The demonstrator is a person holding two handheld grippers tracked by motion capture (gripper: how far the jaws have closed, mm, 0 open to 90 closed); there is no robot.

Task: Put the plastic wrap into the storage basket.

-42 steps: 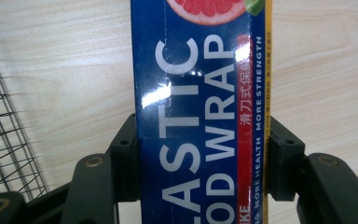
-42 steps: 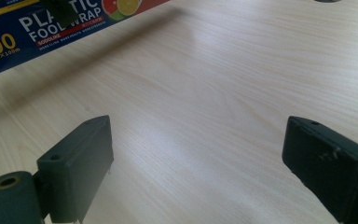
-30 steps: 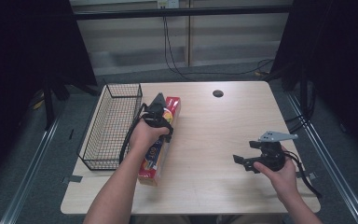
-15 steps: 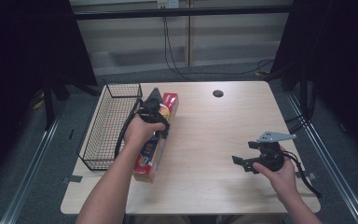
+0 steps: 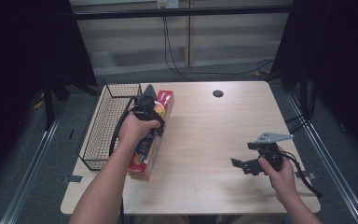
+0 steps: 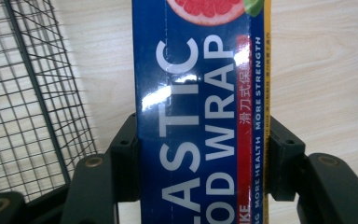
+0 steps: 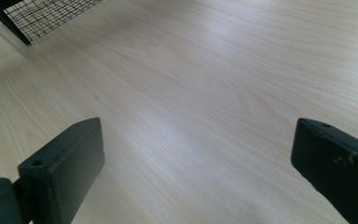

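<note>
Closest to us, our right gripper (image 5: 248,164) is just parked low over the table (image 5: 205,140), jaws spread wide with nothing between them. Further out, our left gripper (image 5: 145,108) has its jaws clamped on both sides of the wrap box (image 6: 200,112), which lies flat on the table right beside the wire basket (image 5: 103,126). Looks like we're at the grab stage; next we'd probably need to lift it clear of the rim and swing it left into the basket.

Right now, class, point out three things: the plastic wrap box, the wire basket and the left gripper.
plastic wrap box (image 6: 200,116): left gripper view, on its blue printed face.
wire basket (image 5: 103,128): high view, on its mesh floor.
left gripper (image 6: 200,163): left gripper view, midway between its jaws.
</note>
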